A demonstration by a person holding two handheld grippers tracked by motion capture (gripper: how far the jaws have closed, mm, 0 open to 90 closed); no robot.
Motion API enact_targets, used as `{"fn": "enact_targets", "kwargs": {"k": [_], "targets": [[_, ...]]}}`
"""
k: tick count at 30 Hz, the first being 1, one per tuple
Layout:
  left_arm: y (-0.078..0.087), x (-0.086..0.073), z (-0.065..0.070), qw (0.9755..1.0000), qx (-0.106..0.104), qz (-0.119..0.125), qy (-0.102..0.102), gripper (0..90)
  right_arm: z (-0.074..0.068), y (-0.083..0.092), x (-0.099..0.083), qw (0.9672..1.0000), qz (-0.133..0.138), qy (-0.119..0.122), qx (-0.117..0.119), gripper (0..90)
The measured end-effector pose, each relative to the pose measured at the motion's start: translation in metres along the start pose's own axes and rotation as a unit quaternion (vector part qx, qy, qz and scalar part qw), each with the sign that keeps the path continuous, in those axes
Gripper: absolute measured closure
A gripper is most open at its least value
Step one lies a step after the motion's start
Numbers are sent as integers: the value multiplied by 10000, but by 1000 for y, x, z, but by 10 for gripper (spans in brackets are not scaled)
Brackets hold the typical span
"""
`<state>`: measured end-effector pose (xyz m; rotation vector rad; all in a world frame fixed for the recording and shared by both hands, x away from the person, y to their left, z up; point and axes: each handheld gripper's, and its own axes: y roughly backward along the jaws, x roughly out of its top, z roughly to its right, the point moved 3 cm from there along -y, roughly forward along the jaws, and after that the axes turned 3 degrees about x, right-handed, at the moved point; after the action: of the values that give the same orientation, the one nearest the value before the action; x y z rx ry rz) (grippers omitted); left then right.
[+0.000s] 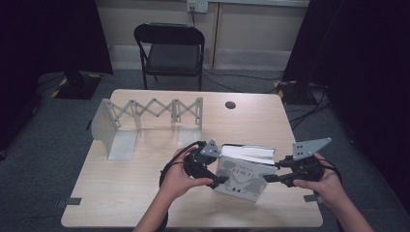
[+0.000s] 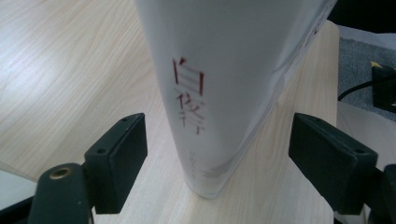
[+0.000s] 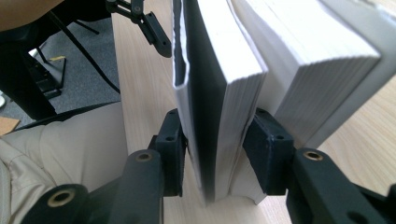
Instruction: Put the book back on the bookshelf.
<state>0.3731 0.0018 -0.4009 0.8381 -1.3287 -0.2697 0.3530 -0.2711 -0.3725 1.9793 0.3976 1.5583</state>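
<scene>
**Standing a white book up between two grippers**

Spreading across most of the high view, the pale wooden table [image 1: 145, 193] carries everything in play. At its far left stands a grey folding book rack [image 1: 145, 113] with scissor-style crossbars between two end plates, well apart from the hands. Beyond the table sits a black folding chair [image 1: 169, 48] on the grey floor.

Near the table's front edge, right of centre, a thick white book [image 1: 244, 174] stands tilted, its page block facing up and away and its printed cover facing the person. Both hands flank it.

From the left gripper view, the book's spine [image 2: 205, 93] with red characters rises between the jaws, its bottom corner resting on the table. The left gripper [image 1: 215, 180] stands wide: both black pads sit clear of the spine, with bare wood visible on either side, so it is not pressing on anything.

From the right gripper view, the right gripper [image 3: 215, 149] has a section of the book's cover and pages between its pads, which sit against the paper on both sides; a thicker block of pages fans off beside it. In the high view, this gripper reaches the book's right edge.
</scene>
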Motion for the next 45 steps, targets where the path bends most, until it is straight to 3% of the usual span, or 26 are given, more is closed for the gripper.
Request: {"fn": "enact_targets", "kwargs": {"k": [20, 31, 38, 45], "targets": [[-7, 20, 1, 9992, -102, -119, -359, 240, 2, -6, -12, 9999, -66, -81, -48, 525], [-6, 28, 2, 9990, -182, -45, -402, 291, 4, -9, -22, 9999, -46, -160, -22, 486], [-5, 33, 3, 9979, -306, -290, -485, 327, 5, -10, -25, 9998, -99, -146, -113, 466], [0, 34, 10, 9953, -498, -511, -650, 439, 8, -13, -30, 9995, -144, -211, -177, 426]]}}
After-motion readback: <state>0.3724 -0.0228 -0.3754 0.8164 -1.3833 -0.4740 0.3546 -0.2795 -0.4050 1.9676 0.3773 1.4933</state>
